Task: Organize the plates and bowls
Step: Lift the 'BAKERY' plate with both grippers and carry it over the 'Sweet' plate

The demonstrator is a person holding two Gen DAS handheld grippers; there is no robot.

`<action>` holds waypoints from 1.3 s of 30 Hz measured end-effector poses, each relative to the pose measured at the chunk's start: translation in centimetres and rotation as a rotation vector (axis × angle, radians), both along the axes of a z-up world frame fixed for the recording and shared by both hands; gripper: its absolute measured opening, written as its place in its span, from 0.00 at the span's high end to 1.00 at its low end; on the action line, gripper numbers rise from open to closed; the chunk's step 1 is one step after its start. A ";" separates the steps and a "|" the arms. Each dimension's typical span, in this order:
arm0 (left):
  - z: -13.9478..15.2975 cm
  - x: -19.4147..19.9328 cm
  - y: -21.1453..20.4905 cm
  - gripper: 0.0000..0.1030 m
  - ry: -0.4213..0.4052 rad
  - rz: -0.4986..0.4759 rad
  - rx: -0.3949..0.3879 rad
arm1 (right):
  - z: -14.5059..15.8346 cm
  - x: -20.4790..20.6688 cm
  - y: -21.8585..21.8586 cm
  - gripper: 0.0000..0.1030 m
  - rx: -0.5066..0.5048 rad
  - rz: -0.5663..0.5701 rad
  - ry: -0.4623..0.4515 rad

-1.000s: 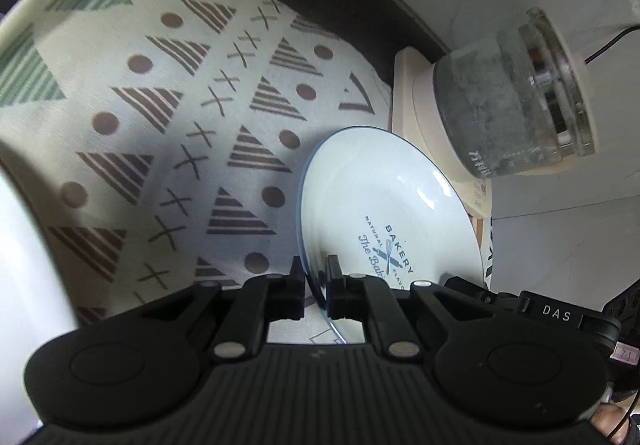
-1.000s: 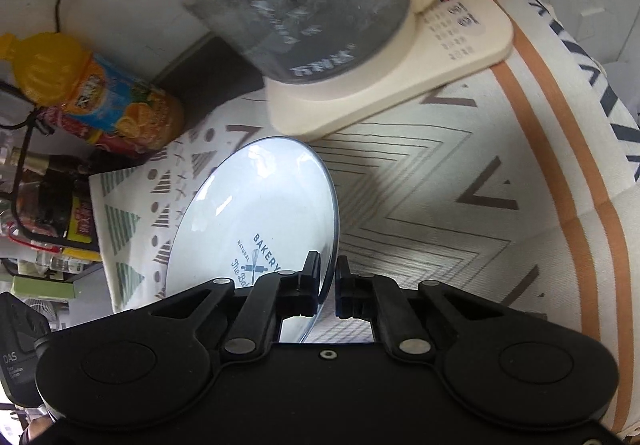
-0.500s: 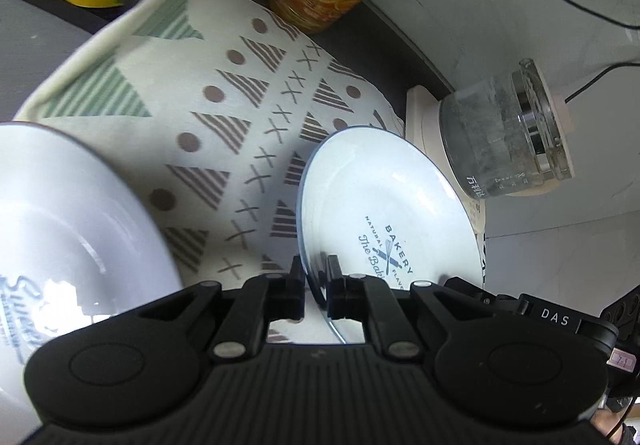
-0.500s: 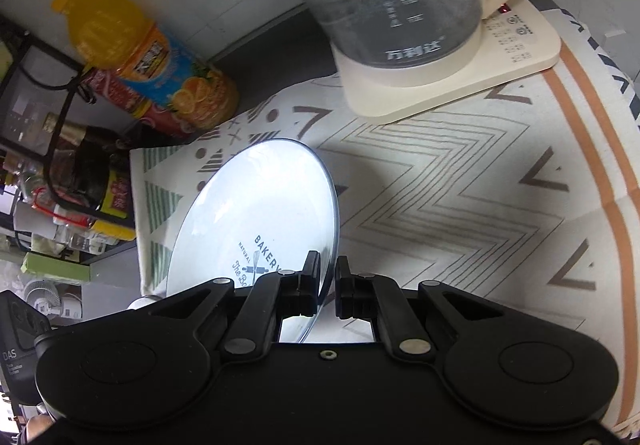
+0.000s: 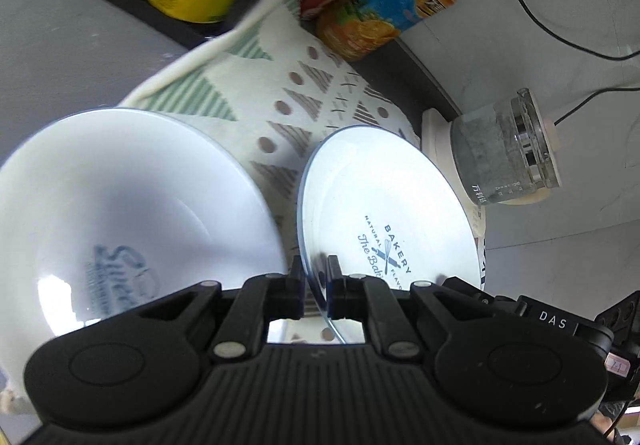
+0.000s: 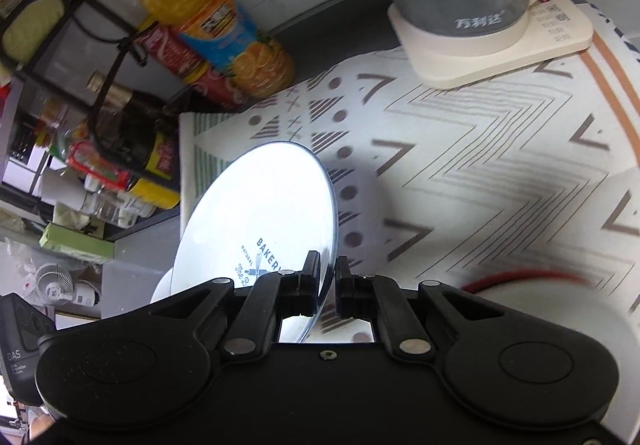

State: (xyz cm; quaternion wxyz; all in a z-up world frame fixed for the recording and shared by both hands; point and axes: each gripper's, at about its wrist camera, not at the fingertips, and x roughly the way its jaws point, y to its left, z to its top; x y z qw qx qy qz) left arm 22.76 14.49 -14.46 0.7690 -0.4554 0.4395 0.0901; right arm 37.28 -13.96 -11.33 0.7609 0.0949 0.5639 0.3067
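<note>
A glossy white round plate with a thin blue rim and a blue "BAKERY" print point(image 5: 384, 213) is held on edge above the patterned cream tablecloth point(image 6: 480, 173), pinched at opposite sides of its rim: the left gripper point(image 5: 314, 285) is clenched on one side and the right gripper point(image 6: 328, 285) on the other, black matte fingers on either face of the thin edge. Just left of the plate in the left wrist view sits a deep, smooth white ceramic bowl with blurred blue lettering inside point(image 5: 132, 213), its near side cut off by the gripper body. Beyond the plate stands a clear glass kettle on a cream square base point(image 6: 472, 5), its top out of frame. Left of the kettle lie an orange juice bottle point(image 6: 208, 17) and a red bottle point(image 6: 180, 61), both motion-blurred. A red-rimmed white object point(image 6: 540, 297) beside the right gripper is too smeared to identify.
</note>
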 end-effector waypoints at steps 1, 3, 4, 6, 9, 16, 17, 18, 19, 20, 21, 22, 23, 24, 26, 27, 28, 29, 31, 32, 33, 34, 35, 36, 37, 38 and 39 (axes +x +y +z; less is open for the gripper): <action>0.1 -0.6 0.2 0.93 0.001 0.003 0.001 | 0.0 -0.4 0.2 0.93 0.001 0.005 -0.003; 0.1 -1.6 0.8 0.93 0.003 0.010 0.003 | -0.1 -1.3 0.8 0.93 0.003 0.014 -0.005; 0.1 -2.1 1.1 0.93 0.005 0.015 0.002 | -0.1 -1.7 1.1 0.93 0.003 0.020 -0.007; 0.0 -3.0 1.7 0.93 0.006 0.025 0.001 | -0.1 -2.6 1.6 0.93 0.002 0.033 -0.016; -0.1 -4.3 2.4 0.93 0.005 0.038 0.000 | -0.2 -3.8 2.2 0.93 0.002 0.050 -0.027; -0.3 -7.1 3.5 0.93 0.008 0.063 -0.006 | -0.4 -6.2 3.3 0.92 0.000 0.078 -0.044; -0.4 -7.4 3.7 0.93 0.008 0.066 -0.009 | -0.4 -6.6 3.5 0.92 -0.003 0.083 -0.049; -0.4 -7.7 3.8 0.93 0.010 0.070 -0.012 | -0.5 -6.9 3.7 0.92 -0.007 0.089 -0.052; -0.5 -7.9 3.9 0.93 0.012 0.074 -0.013 | -0.6 -7.2 3.8 0.92 -0.011 0.095 -0.056; -0.6 -8.2 4.0 0.93 0.013 0.077 -0.014 | -0.6 -7.5 4.0 0.92 -0.013 0.098 -0.057; -0.6 -8.4 4.2 0.93 0.015 0.081 -0.015 | -0.6 -7.8 4.2 0.92 -0.015 0.101 -0.059; -0.7 -8.7 4.3 0.93 0.017 0.084 -0.017 | -0.7 -8.0 4.3 0.92 -0.017 0.105 -0.061; -0.8 -9.0 4.5 0.93 0.018 0.086 -0.018 | -0.7 -8.3 4.5 0.92 -0.020 0.109 -0.063; -0.9 -9.2 4.6 0.93 0.019 0.088 -0.021 | -0.8 -8.5 4.6 0.92 -0.022 0.112 -0.065; -1.1 -9.6 4.9 0.93 0.023 0.095 -0.028 | -0.9 -8.9 4.8 0.92 -0.024 0.114 -0.066; -1.3 -9.8 5.1 0.93 0.025 0.097 -0.029 | -1.0 -9.1 4.9 0.92 -0.026 0.113 -0.068; -1.4 -9.9 5.2 0.93 0.027 0.099 -0.029 | -1.1 -9.3 5.1 0.92 -0.029 0.114 -0.071; -1.5 -9.9 5.2 0.93 0.030 0.101 -0.029 | -1.2 -9.4 5.2 0.92 -0.032 0.112 -0.071; -1.8 -10.0 5.3 0.93 0.038 0.102 -0.030 | -1.5 -9.5 5.5 0.92 -0.042 0.112 -0.070; -2.0 -10.0 5.4 0.93 0.041 0.103 -0.033 | -1.6 -9.6 5.5 0.92 -0.047 0.111 -0.070; -2.1 -10.0 5.5 0.93 0.044 0.103 -0.034 | -1.7 -9.7 5.6 0.92 -0.051 0.109 -0.071; -2.2 -10.1 5.5 0.93 0.046 0.102 -0.035 | -1.8 -9.7 5.6 0.92 -0.055 0.109 -0.072; -2.4 -10.1 5.5 0.93 0.048 0.101 -0.037 | -1.9 -9.8 5.6 0.92 -0.058 0.108 -0.073; -2.5 -10.0 5.5 0.93 0.052 0.101 -0.038 | -2.0 -9.9 5.6 0.92 -0.060 0.107 -0.072; -2.7 -10.0 5.4 0.93 0.055 0.103 -0.038 | -2.0 -9.9 5.6 0.92 -0.059 0.108 -0.072; -2.8 -10.0 5.4 0.92 0.058 0.103 -0.036 | -2.0 -10.0 5.7 0.92 -0.062 0.111 -0.077; -3.0 -10.0 5.4 0.92 0.061 0.105 -0.037 | -2.0 -10.1 5.8 0.92 -0.068 0.115 -0.084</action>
